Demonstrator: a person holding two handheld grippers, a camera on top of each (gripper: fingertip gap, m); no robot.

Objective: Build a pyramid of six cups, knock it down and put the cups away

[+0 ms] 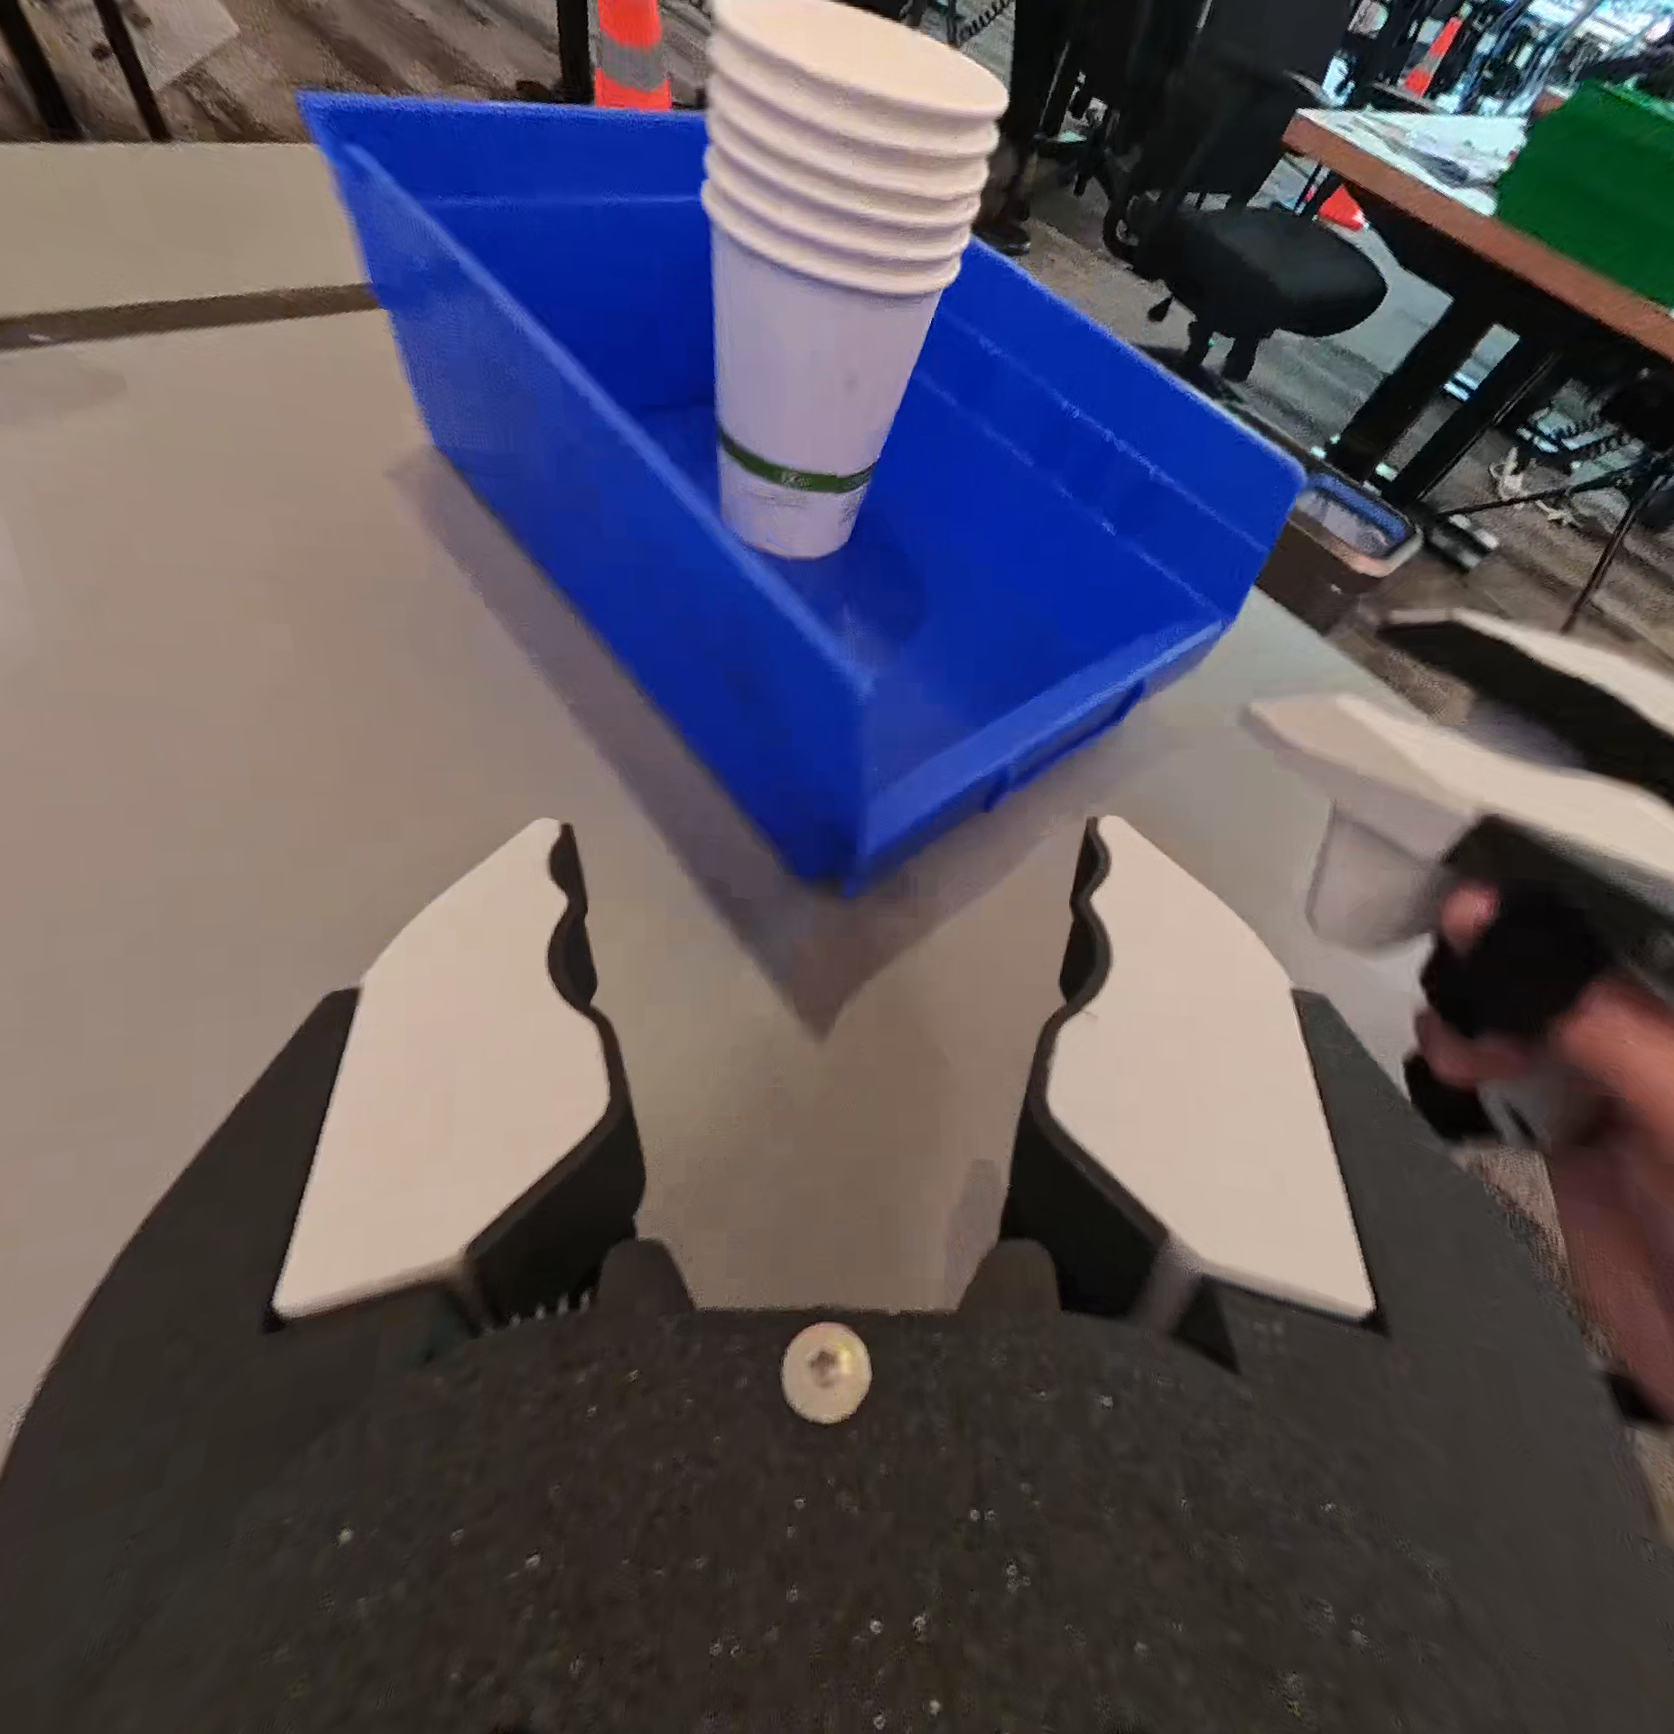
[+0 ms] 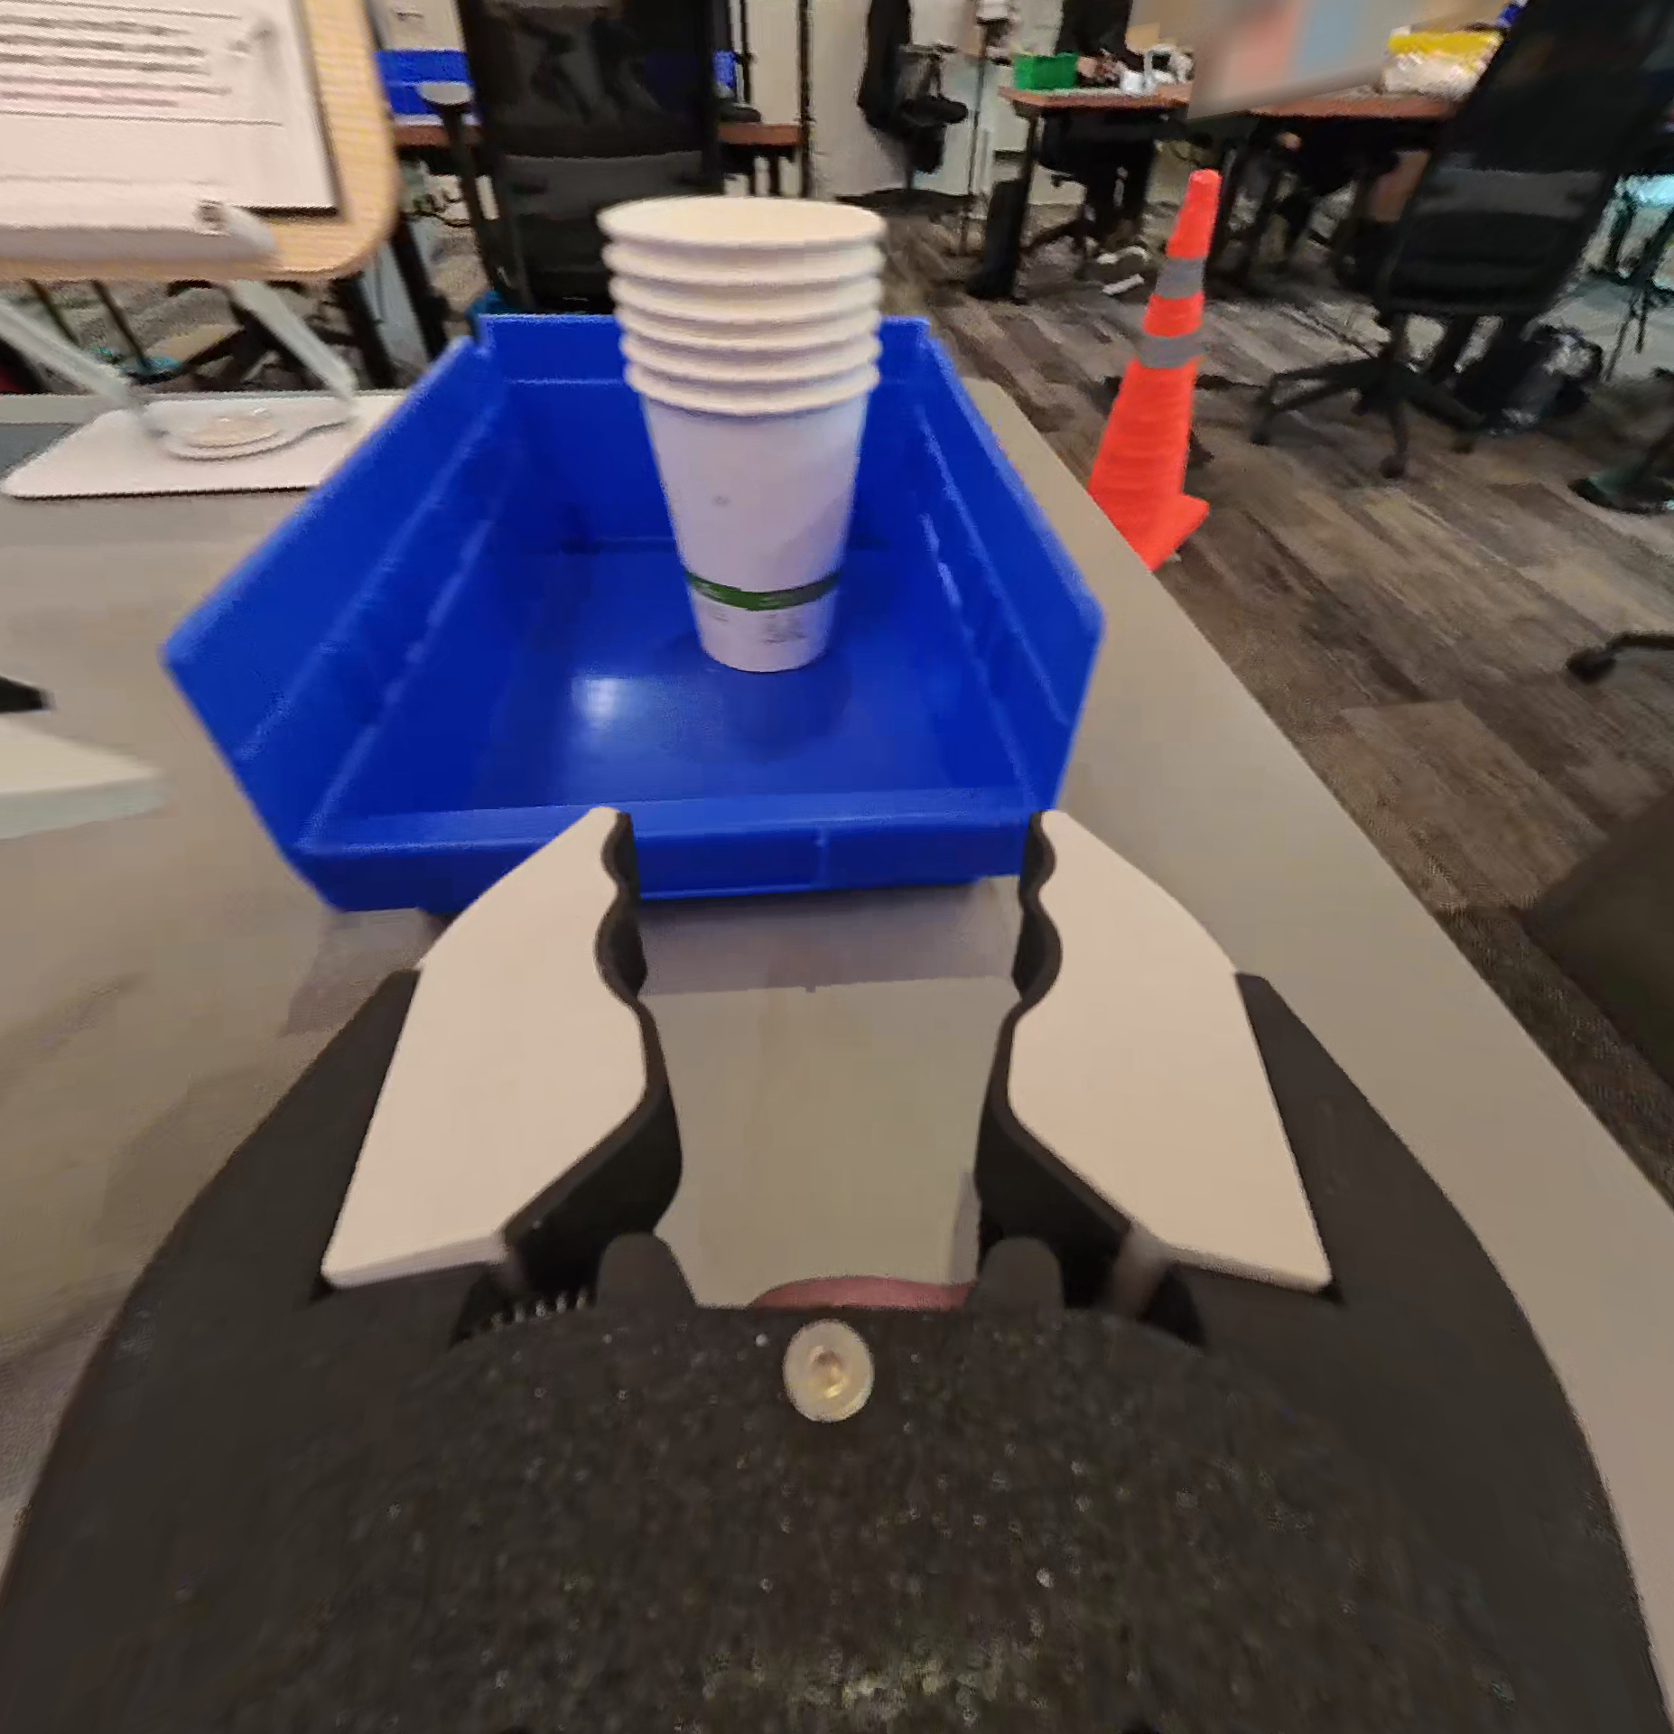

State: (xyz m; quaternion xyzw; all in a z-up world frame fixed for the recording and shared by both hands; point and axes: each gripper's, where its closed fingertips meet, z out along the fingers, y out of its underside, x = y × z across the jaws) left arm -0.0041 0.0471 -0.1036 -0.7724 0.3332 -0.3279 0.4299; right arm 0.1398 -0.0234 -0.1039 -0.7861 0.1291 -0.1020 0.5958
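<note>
A nested stack of several white paper cups (image 1: 829,310) stands upright inside a blue plastic bin (image 1: 1049,657) on the grey table. It also shows in the right wrist view (image 2: 753,450), in the bin (image 2: 420,657). My left gripper (image 1: 829,835) is open and empty, short of the bin's near corner. My right gripper (image 2: 829,826) is open and empty, just in front of the bin's low front wall. The right gripper also shows in the left wrist view (image 1: 1330,694), held by a hand (image 1: 1565,1060). The left gripper's fingers (image 2: 26,769) show at the right wrist view's left edge.
The table's right edge (image 2: 1284,751) runs close beside the bin. An orange traffic cone (image 2: 1162,375) stands on the floor beyond it. A white mat with a clear stand (image 2: 205,441) lies at the back left. Office chairs (image 1: 1265,272) and desks stand farther off.
</note>
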